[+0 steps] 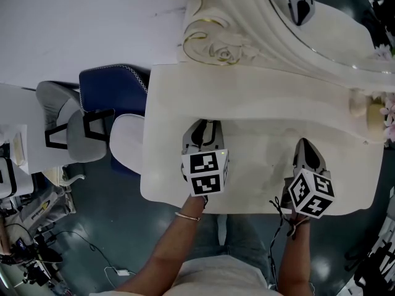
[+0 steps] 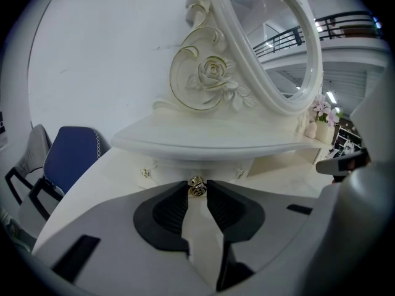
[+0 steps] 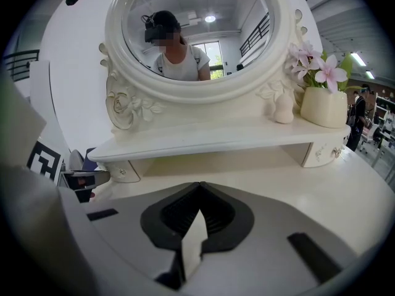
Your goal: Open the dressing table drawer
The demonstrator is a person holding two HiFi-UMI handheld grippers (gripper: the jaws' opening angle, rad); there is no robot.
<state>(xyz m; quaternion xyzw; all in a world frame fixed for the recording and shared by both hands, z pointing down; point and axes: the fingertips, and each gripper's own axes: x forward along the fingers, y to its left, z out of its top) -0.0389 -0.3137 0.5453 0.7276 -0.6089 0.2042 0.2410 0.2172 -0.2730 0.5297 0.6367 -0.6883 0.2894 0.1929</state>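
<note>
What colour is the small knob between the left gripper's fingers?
Gold; the drawer knob shows best in the left gripper view.

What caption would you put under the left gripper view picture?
Left tool pinching the gold drawer knob below the shelf.

**Desk:** What stands at the right end of the shelf (image 3: 216,137)?

**Photographer:** A cream vase (image 3: 324,106) of pink-and-white flowers (image 3: 321,63). A small pale figurine (image 3: 283,108) is just beside it, on its left in the right gripper view.

**Desk:** And off the furniture?

**Photographer:** A blue chair (image 1: 111,88) with white-stitched trim stands on the dark floor (image 1: 99,221) by the white wall (image 1: 80,23). A grey chair (image 1: 65,125) with black armrests is just beside it. Black cables (image 1: 80,245) trail over the floor at the head view's lower left. A dark-railed balcony (image 2: 345,23) shows at the upper right of the left gripper view.
</note>
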